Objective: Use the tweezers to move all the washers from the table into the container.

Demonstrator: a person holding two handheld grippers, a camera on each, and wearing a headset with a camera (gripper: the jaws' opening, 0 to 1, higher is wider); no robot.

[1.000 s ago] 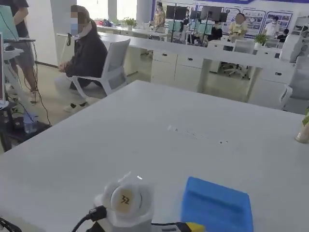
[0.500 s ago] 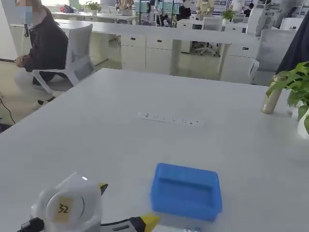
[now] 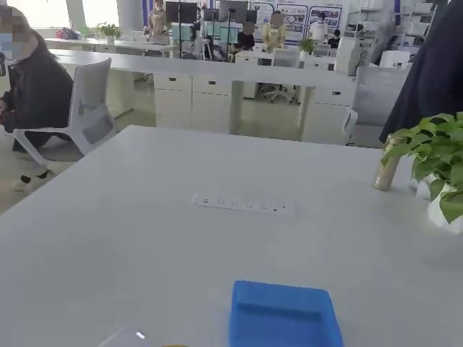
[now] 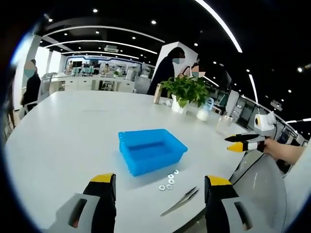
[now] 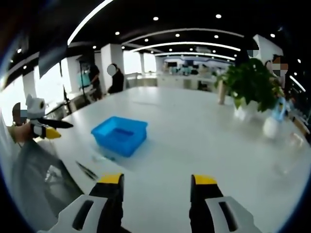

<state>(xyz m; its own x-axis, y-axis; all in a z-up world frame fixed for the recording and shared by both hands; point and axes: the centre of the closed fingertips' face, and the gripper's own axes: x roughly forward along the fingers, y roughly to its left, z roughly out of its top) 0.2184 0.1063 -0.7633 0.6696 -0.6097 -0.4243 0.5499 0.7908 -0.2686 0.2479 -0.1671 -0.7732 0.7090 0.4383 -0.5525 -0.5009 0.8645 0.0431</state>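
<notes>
tweezers (image 4: 180, 201) lie just ahead of left claw (image 4: 160, 180).

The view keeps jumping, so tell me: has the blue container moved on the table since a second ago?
No. The blue container sits just as far below the socket strip as before. Only the head camera swung.
</notes>
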